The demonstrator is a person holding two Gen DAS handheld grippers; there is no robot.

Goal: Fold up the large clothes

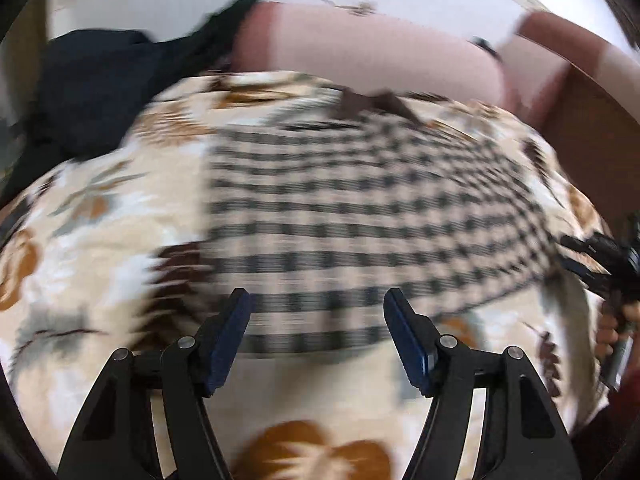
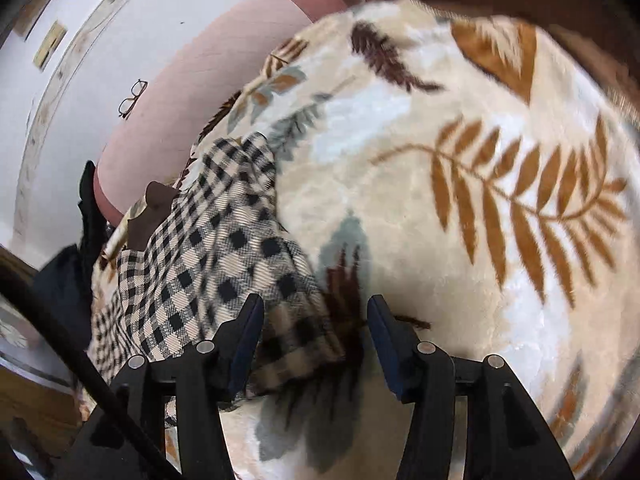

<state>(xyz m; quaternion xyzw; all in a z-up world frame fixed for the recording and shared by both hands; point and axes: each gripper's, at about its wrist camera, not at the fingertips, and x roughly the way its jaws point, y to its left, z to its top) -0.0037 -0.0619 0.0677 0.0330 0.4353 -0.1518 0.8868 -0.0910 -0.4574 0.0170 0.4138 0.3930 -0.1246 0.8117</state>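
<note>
A black-and-cream checked garment (image 1: 360, 216) lies spread flat on a leaf-patterned fleece blanket (image 1: 100, 240). My left gripper (image 1: 318, 312) is open and empty, just above the garment's near edge. In the right wrist view the garment (image 2: 208, 256) lies bunched to the left, with a brown collar piece (image 2: 154, 216) at its far end. My right gripper (image 2: 316, 320) is open, its fingers either side of the garment's near corner, holding nothing. The right gripper also shows at the right edge of the left wrist view (image 1: 600, 256). Both views are motion-blurred.
A dark navy garment (image 1: 92, 92) lies heaped at the blanket's far left. A pink pillow (image 1: 360, 48) lies beyond the blanket, with eyeglasses (image 2: 132, 98) on it. A white wall (image 2: 80, 80) stands behind. A brown wooden bed frame (image 1: 588, 128) is on the right.
</note>
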